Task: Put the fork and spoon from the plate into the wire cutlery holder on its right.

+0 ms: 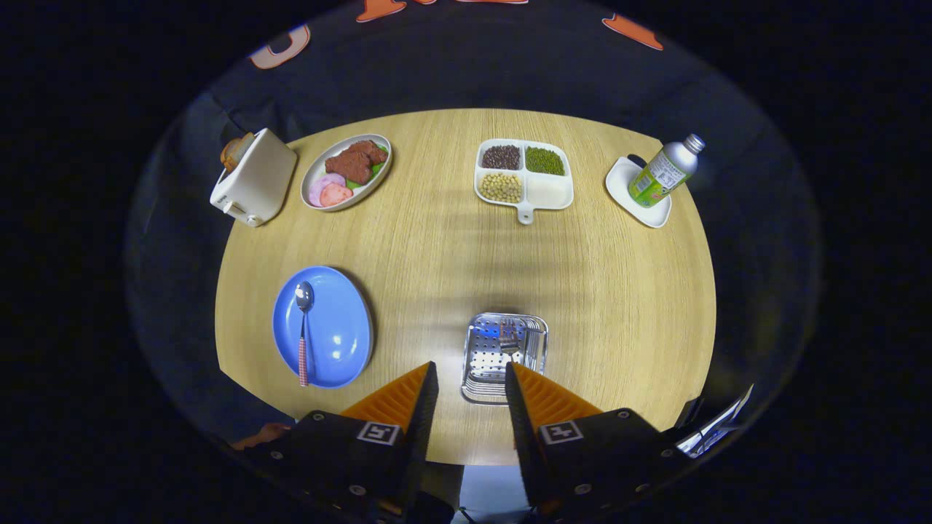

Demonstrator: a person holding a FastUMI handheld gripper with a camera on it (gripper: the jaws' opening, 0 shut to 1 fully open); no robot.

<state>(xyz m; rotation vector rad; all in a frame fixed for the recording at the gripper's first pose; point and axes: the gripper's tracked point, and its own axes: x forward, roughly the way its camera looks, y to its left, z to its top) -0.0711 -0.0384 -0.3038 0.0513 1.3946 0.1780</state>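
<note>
Fork (509, 336) already stands in the wire cutlery holder (504, 356), tines up, toward the holder's far right part; the holder sits near the tabletop's near edge, just ahead of the fingertips and partly between them. Spoon (303, 327) lies on the blue plate (329, 331), bowl toward the far side, checked handle pointing at the near edge, along the plate's left half; the plate is by the near-left edge of the tabletop (451, 247), well apart from the holder, with bare wood between them. Gripper (472, 378) hovers over the near edge, jaws open, nothing between them, right finger overlapping the holder's near right corner in view. Middle of the tabletop is bare wood, wide open room from the plate and holder up to the far row. Far row: toaster (255, 178) with bread in the slot at the far-left edge, oval plate of meat and ham slices (346, 172) just right of it, four-compartment dish of beans (524, 178) past centre, bottle (665, 173) tilted on a small white dish (633, 195) at the far-right edge. A hand (256, 435) shows below the near-left edge beside the gripper body.
</note>
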